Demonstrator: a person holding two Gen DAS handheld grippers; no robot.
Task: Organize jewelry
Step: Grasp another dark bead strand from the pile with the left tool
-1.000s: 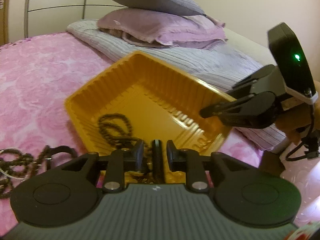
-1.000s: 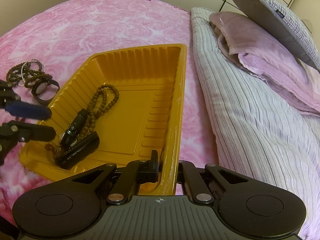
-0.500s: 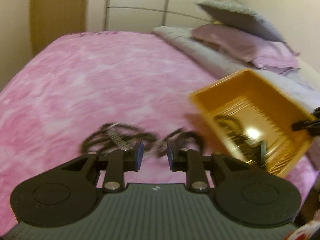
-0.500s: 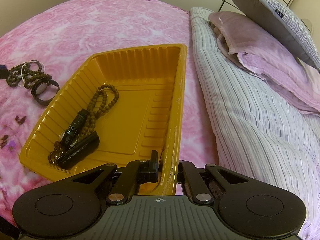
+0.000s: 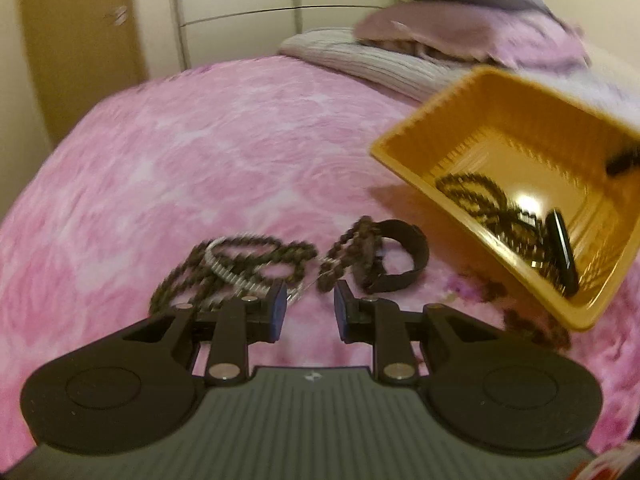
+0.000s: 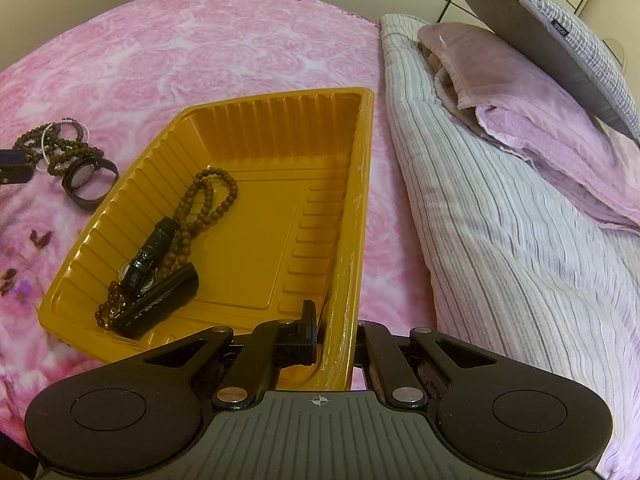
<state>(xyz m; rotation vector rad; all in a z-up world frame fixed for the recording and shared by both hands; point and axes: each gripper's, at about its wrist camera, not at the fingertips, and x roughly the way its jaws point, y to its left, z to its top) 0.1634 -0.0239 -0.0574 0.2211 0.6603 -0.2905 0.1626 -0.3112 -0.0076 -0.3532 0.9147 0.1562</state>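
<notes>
A yellow plastic tray (image 6: 348,216) lies on the pink bedspread; my right gripper (image 6: 334,336) is shut on its near rim. Inside lie a brown bead necklace (image 6: 208,204), a black watch (image 6: 150,254) and a black bar-shaped item (image 6: 160,306). The tray also shows in the left wrist view (image 5: 404,160). My left gripper (image 5: 309,312) is open and empty, just in front of a pile of bead bracelets (image 5: 240,264) and a black watch (image 5: 400,256) on the bedspread. The pile shows at the left of the right wrist view (image 6: 56,148).
Striped grey bedding (image 6: 500,240) and stacked pillows (image 6: 540,80) lie right of the tray. Pink bedspread (image 5: 180,160) spreads left and beyond. A wardrobe and a door (image 5: 80,40) stand behind the bed.
My left gripper has opened, left the tray and swung left to the loose jewelry on the bedspread. The right gripper and tray have stayed put.
</notes>
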